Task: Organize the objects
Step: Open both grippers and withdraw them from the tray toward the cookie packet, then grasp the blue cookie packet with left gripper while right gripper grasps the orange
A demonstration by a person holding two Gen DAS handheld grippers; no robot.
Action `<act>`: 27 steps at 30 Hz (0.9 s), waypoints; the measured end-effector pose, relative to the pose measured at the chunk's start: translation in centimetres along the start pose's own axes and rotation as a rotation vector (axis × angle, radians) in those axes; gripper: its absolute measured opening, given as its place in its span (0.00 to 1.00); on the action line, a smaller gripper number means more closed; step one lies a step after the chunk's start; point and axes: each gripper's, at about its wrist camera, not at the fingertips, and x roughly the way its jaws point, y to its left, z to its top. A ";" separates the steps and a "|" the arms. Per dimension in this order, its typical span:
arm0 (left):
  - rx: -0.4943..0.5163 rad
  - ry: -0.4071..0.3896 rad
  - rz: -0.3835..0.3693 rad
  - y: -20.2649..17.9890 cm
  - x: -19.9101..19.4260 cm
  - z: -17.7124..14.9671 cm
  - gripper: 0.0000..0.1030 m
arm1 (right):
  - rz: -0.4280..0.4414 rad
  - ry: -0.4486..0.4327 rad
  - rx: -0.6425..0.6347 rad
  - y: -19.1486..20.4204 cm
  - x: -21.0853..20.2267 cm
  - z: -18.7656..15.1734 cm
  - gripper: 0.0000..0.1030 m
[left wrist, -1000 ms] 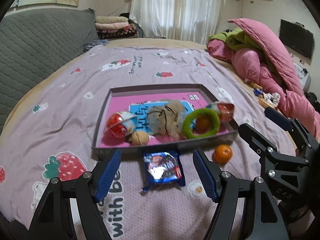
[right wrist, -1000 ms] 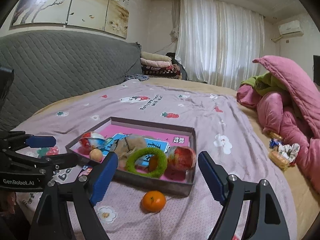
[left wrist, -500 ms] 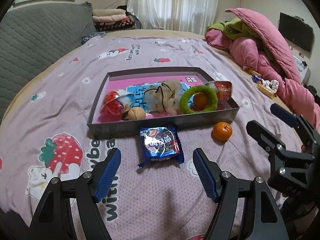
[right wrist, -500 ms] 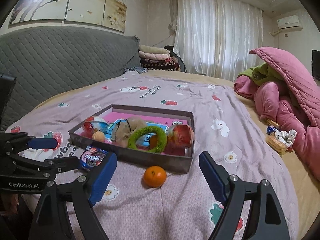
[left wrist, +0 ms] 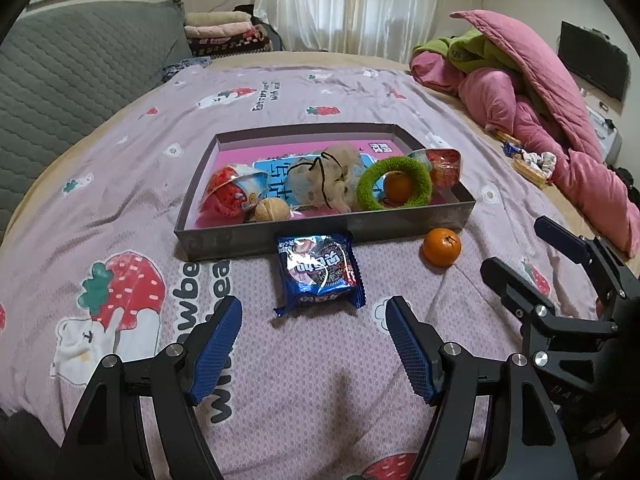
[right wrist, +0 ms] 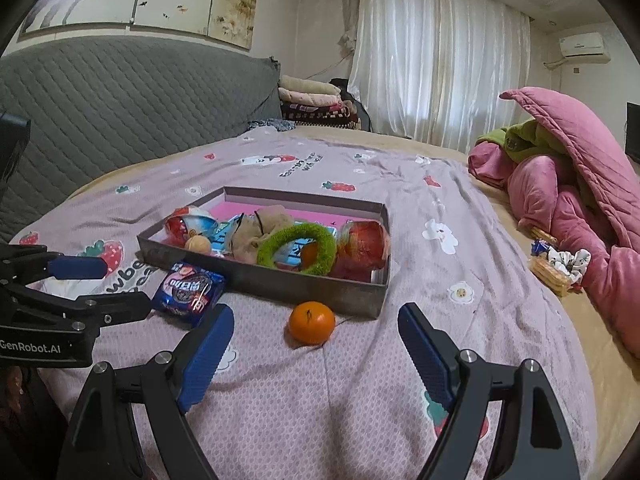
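A shallow grey tray (left wrist: 248, 240) (right wrist: 280, 284) with a pink floor lies on the bedspread. It holds a green ring (left wrist: 394, 188) (right wrist: 297, 250) around a tangerine, a beige pouch (left wrist: 320, 184), a walnut (left wrist: 272, 211) and two red snack packs. A blue cookie packet (left wrist: 318, 272) (right wrist: 188, 287) lies just outside the tray's near wall. A loose tangerine (left wrist: 441, 247) (right wrist: 311, 322) sits beside it. My left gripper (left wrist: 314, 344) hangs open just short of the packet. My right gripper (right wrist: 316, 352) is open, with the loose tangerine just beyond its fingertips.
A heap of pink and green quilts (left wrist: 540, 92) fills the bed's right side, with small snack packs (right wrist: 560, 264) at its foot. A grey quilted headboard (right wrist: 120, 92) and folded blankets (right wrist: 312, 104) stand at the far left. The strawberry-print bedspread (left wrist: 120, 184) surrounds the tray.
Both grippers have sunk a little and tipped down toward the bed, so the tray, packet and tangerine sit higher in both views. Nothing was gripped or shifted.
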 end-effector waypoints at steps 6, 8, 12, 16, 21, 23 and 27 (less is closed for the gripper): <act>-0.004 0.014 -0.008 0.0 0.4 -0.2 0.73 | 0.001 0.020 -0.028 0.7 0.4 -0.3 0.81; -0.005 0.019 -0.005 0.1 0.7 -0.2 0.73 | -0.003 0.024 -0.032 0.7 0.6 -0.4 0.81; -0.007 0.035 -0.019 -0.1 1.5 -0.4 0.73 | -0.012 0.044 -0.034 0.6 1.2 -0.6 0.81; -0.005 0.044 -0.021 -0.5 2.4 -0.4 0.73 | -0.025 0.057 -0.041 0.6 1.8 -0.8 0.81; -0.012 0.056 -0.027 -0.5 3.5 -0.1 0.73 | -0.025 0.085 -0.034 0.3 2.7 -1.0 0.81; -0.019 0.060 -0.028 -0.4 3.9 0.2 0.73 | -0.033 0.094 -0.041 0.4 3.1 -1.1 0.81; -0.036 0.056 -0.019 0.0 4.7 0.9 0.73 | -0.035 0.109 -0.049 0.4 3.8 -1.2 0.81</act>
